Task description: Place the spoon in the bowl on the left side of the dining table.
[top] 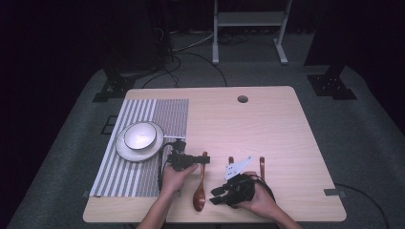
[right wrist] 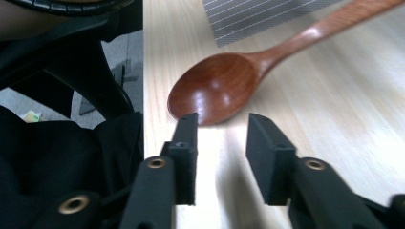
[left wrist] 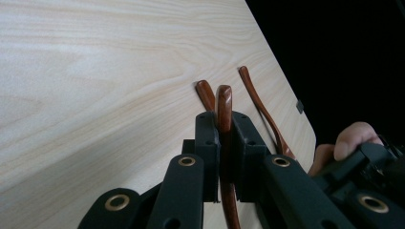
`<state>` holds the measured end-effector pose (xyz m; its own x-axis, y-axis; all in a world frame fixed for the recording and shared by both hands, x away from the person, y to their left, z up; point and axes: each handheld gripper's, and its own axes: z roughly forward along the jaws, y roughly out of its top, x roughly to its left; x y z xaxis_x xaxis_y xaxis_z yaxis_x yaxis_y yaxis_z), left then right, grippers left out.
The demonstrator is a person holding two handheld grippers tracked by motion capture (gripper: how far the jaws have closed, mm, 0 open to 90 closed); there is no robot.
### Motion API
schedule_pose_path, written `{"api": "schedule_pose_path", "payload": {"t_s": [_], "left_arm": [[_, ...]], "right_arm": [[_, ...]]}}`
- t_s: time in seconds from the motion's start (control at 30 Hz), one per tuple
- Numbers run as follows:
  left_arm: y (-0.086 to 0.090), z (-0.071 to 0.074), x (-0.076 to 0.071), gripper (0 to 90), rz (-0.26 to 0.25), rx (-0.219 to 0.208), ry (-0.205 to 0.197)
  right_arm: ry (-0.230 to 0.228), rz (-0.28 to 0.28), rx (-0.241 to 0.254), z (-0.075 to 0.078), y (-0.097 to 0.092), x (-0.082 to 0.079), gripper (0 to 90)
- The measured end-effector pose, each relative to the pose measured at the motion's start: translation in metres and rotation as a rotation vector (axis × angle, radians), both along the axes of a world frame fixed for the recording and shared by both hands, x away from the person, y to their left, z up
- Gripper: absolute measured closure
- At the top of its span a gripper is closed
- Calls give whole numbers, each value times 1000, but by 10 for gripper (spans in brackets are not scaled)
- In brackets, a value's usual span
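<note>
Spoon (top: pixel 200 183) duty here: the left tool (top: pixel 193 159) has its jaws pinched tight on the handle of the wooden spoon, right near the handle's tip. In the left gripper view you can see the reddish handle (left wrist: pixel 223 107) squeezed between the two black pads and poking out past them. The spoon's bowl lies near the front edge of the surface (top: pixel 267 124), pointing back toward the person.

The right tool (top: pixel 216 196) is spread, nothing between the jaws. In its own view the spoon bowl (right wrist: pixel 215 90) sits just beyond the tips, the left pad close to the bowl's rim; can't tell if it's touching.

Two more wooden utensils (top: pixel 261 167) lie on the surface by the right hand, both handles showing next to the held one in the left gripper view.

Off to the left there's a striped placemat (top: pixel 157 119) with a white bowl (top: pixel 140 135) on a plate (top: pixel 125 151).
</note>
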<state>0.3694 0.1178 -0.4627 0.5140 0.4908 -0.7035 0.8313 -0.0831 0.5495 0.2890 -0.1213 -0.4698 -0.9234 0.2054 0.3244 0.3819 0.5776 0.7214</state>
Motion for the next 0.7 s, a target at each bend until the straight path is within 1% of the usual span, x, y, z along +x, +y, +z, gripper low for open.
{"api": "schedule_pose_path", "payload": {"t_s": [0.03, 0.07, 0.13, 0.2, 0.23, 0.43, 0.57, 0.7], "left_arm": [[-1, 4, 0, 833, -7, 4, -6], [-1, 5, 0, 839, -10, 10, -10], [-1, 8, 0, 840, -15, 25, -19], [-1, 11, 1, 840, -22, 29, -21], [-1, 12, 2, 840, -29, 39, -24], [1, 20, 3, 841, -26, 46, -39], [2, 26, 5, 841, -38, 60, -53], [3, 32, 6, 841, -35, 68, -64]], "right_arm": [[4, -5, 1, 0, -2, 0, 613], [9, -16, 7, 1, -6, 1, 599], [8, -25, 10, 1, -10, 1, 588], [13, -35, 16, 2, -14, 1, 576], [15, -40, 18, 2, -15, 1, 575], [24, -69, 29, 6, -27, 1, 563], [25, -88, 38, 9, -34, 0, 556], [24, -104, 40, 12, -41, 0, 547]]}}
